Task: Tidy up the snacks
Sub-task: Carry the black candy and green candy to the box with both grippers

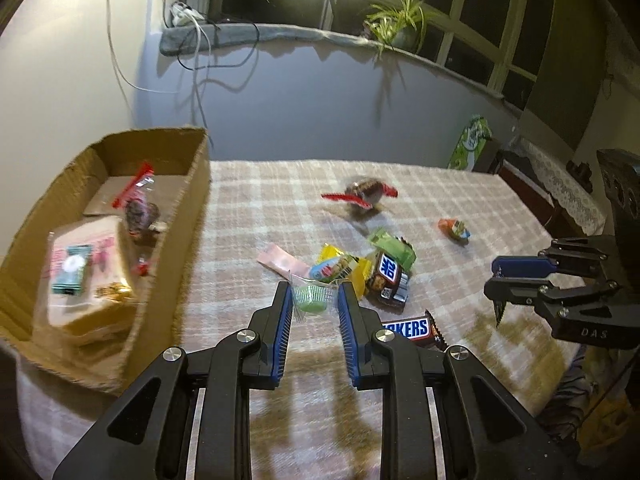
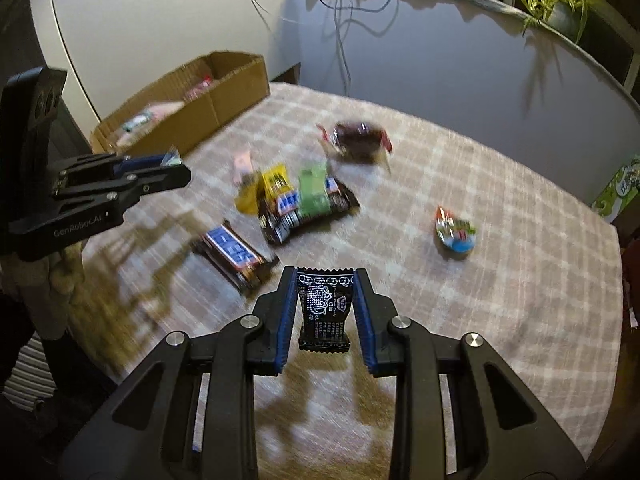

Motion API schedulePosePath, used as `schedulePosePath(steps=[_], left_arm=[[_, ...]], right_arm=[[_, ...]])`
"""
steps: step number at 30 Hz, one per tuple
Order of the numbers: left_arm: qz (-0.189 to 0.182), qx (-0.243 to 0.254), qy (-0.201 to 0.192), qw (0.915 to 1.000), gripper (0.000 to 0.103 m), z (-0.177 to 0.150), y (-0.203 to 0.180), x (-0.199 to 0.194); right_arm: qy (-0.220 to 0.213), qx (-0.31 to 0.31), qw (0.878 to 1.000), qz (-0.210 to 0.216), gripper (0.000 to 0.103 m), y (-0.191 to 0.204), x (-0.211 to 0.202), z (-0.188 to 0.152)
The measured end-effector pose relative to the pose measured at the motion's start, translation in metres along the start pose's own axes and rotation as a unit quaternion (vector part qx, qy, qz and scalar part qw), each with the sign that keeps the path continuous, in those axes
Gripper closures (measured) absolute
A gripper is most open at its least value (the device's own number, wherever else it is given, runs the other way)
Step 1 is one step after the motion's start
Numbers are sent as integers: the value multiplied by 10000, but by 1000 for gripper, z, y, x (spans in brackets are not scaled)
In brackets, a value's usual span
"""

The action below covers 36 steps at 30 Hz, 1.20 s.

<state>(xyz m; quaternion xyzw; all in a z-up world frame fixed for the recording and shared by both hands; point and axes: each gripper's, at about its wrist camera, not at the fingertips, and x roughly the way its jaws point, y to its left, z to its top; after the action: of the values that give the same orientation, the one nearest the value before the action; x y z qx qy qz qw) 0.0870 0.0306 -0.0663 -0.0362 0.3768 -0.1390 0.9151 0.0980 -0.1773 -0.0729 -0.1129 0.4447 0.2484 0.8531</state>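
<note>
My left gripper (image 1: 315,287) is shut on a small clear packet with a green sweet (image 1: 313,300), held above the checked tablecloth (image 1: 280,200). To its left stands an open cardboard box (image 1: 176,216) with several packets inside. My right gripper (image 2: 326,272) is shut on a black sachet with white print (image 2: 324,304), lifted off the cloth. Between them lies a loose pile: a Snickers bar (image 1: 408,328), a brown bar (image 1: 386,276), a green packet (image 1: 394,246) and a yellow packet (image 1: 336,258). From the left wrist, the right gripper (image 1: 494,280) shows at the right.
A round dark snack with red twisted ends (image 1: 362,196) and a small orange packet (image 1: 454,230) lie farther back on the cloth. A pink packet (image 1: 280,260) lies beside the pile. A wall runs behind the table, with cables and a potted plant (image 1: 400,20) on its ledge.
</note>
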Motion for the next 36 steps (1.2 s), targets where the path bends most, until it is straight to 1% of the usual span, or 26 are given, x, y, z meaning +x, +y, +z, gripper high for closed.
schedulePosePath(steps=[7,18,25,31,36], left_arm=[[162,-162,-244,9994,81,3,24,-25],[571,-463,-496,9961,81,4,73,-53],[833,-623,-577,9929,81,3,102,-63],[998,-746,-604,9904,81,3,122,-66],[1047,-798,-583,9896,81,2,131,-62]], right_arm=[[-252,-197,9994,138,74,19,-4,34],[-529,-553,9961,430,74,59,11,98],[-600,-672,9938,644,74,81,34,143],[-543,-676,9934,755,74,91,60,170],[-497,-675,9931,820,74,99,78,188]])
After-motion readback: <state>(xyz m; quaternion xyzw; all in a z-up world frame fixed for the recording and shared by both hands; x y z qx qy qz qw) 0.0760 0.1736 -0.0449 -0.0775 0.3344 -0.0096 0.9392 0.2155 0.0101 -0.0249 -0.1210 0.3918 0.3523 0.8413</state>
